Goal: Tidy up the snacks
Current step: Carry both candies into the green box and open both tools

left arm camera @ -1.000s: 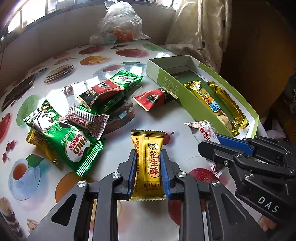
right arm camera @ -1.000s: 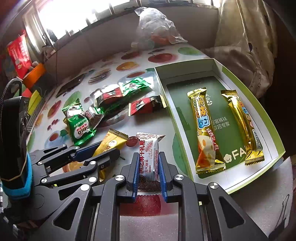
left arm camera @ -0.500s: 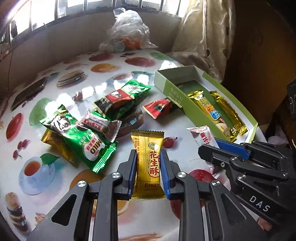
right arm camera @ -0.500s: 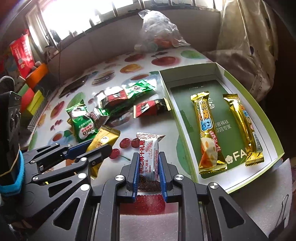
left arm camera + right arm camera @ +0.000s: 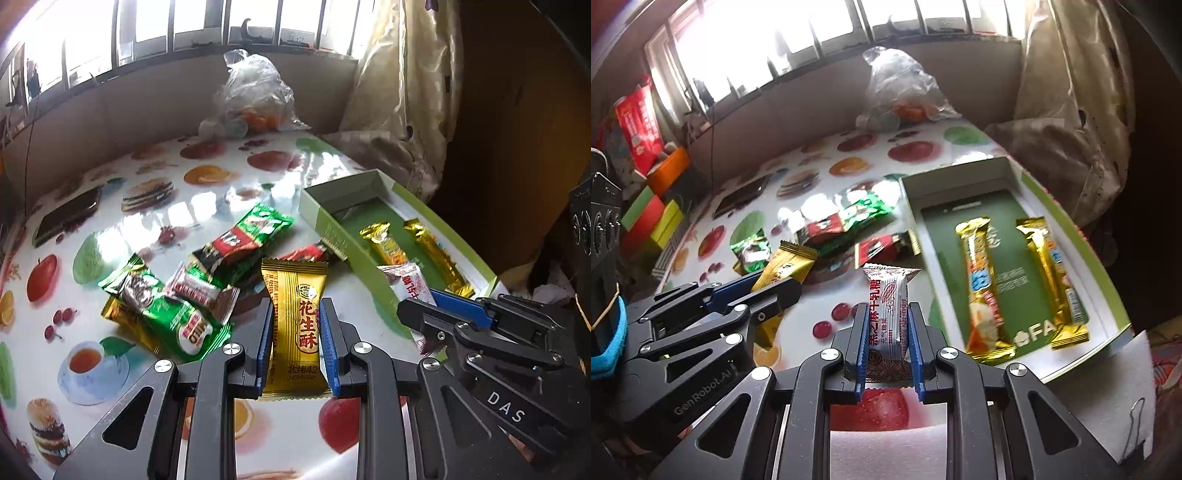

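On the fruit-printed counter [image 5: 207, 218], a loose pile of green foil snack packets [image 5: 173, 314] lies at the left. The left gripper [image 5: 295, 347] is closed on a yellow peanut-crisp wrapper [image 5: 295, 325], lifted above the counter. Just to its right, the right gripper [image 5: 886, 343] pinches a white sesame-candy wrapper [image 5: 888, 317]. Farthest right, the open green cardboard box [image 5: 1067, 229] holds two gold foil bars [image 5: 982, 288] side by side.

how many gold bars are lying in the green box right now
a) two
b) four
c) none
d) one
a: in the right wrist view, two long gold bars, one and the other, lie side by side on the floor of the green box, and nothing else is in it.
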A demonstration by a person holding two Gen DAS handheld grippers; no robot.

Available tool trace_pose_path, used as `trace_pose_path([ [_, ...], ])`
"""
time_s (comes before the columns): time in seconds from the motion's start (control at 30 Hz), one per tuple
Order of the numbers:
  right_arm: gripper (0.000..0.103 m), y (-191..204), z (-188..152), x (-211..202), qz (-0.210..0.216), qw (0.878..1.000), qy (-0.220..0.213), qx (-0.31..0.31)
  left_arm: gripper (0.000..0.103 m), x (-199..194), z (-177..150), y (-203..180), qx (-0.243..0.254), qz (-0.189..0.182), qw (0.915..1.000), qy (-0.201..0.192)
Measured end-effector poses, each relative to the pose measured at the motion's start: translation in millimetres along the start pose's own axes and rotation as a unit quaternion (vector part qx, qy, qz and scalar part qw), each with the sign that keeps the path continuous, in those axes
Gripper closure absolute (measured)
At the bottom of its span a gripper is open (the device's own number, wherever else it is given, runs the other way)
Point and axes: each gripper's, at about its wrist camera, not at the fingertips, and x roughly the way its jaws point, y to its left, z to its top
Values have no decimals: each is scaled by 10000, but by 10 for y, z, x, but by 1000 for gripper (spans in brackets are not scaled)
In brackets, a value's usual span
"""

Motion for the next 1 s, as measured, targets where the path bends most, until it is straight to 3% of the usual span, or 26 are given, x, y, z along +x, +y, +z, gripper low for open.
trace_pose_path([
  [0.53, 84, -540, 136, -189, -487, 9981, -201, 330, 78, 225, 406, -542, 280, -417, 9987, -28],
  [1.0, 84, -1001, 113, -64, -901, 9943, -60, 563, 78, 709, 550, -874, 275, -751, 9961, 364],
])
